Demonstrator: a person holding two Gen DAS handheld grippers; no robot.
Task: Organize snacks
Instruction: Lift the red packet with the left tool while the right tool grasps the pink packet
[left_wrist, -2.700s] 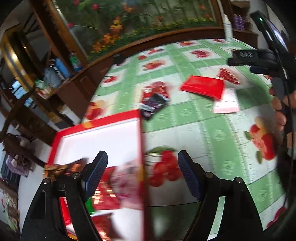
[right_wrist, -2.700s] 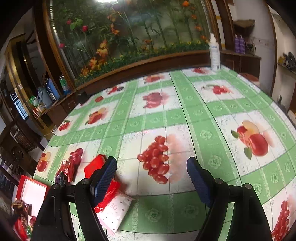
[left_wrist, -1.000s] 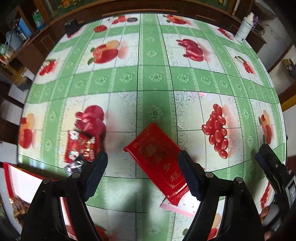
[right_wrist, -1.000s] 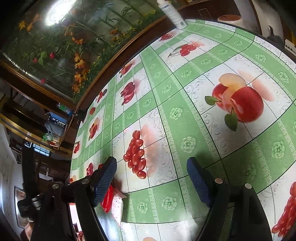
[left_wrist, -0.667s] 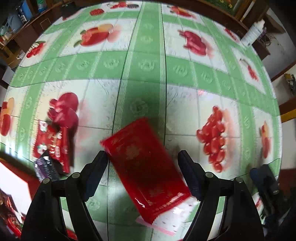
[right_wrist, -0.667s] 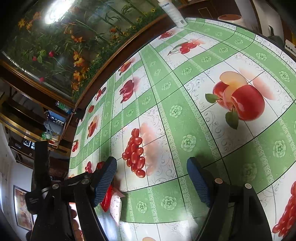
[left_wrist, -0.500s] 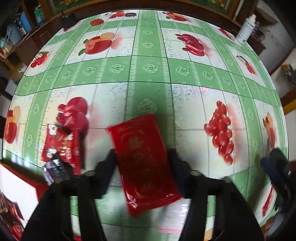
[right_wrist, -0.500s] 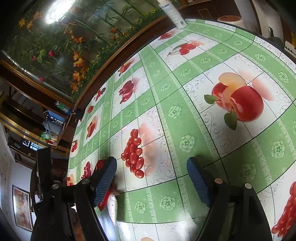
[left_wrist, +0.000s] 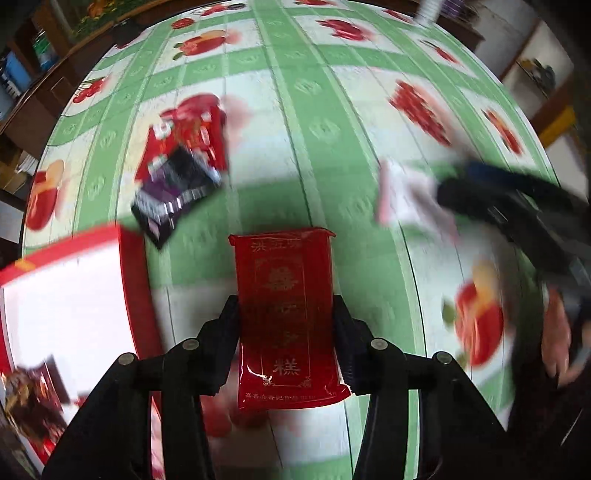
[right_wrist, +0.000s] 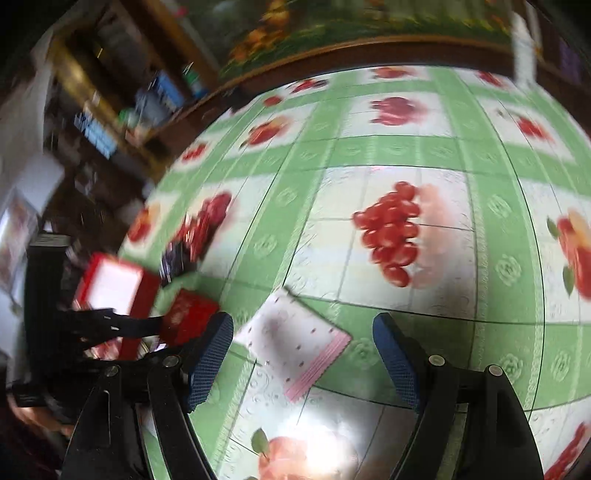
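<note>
- The red snack packet (left_wrist: 286, 317) is clamped between the two fingers of the left gripper (left_wrist: 286, 332), above the green fruit-print tablecloth (left_wrist: 325, 110) and just beside the red box (left_wrist: 133, 280).
- The right gripper (right_wrist: 303, 354) is held wide apart, empty, over the white-and-pink packet (right_wrist: 299, 339).
- A red wrapper (left_wrist: 188, 136) and a dark purple wrapper (left_wrist: 170, 192) are seen lying overlapped beyond the box.

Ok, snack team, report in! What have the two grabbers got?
Left gripper: jaws shut on red packet. Right gripper: jaws open over white packet. Red box to the left, dark packet beside its corner.
</note>
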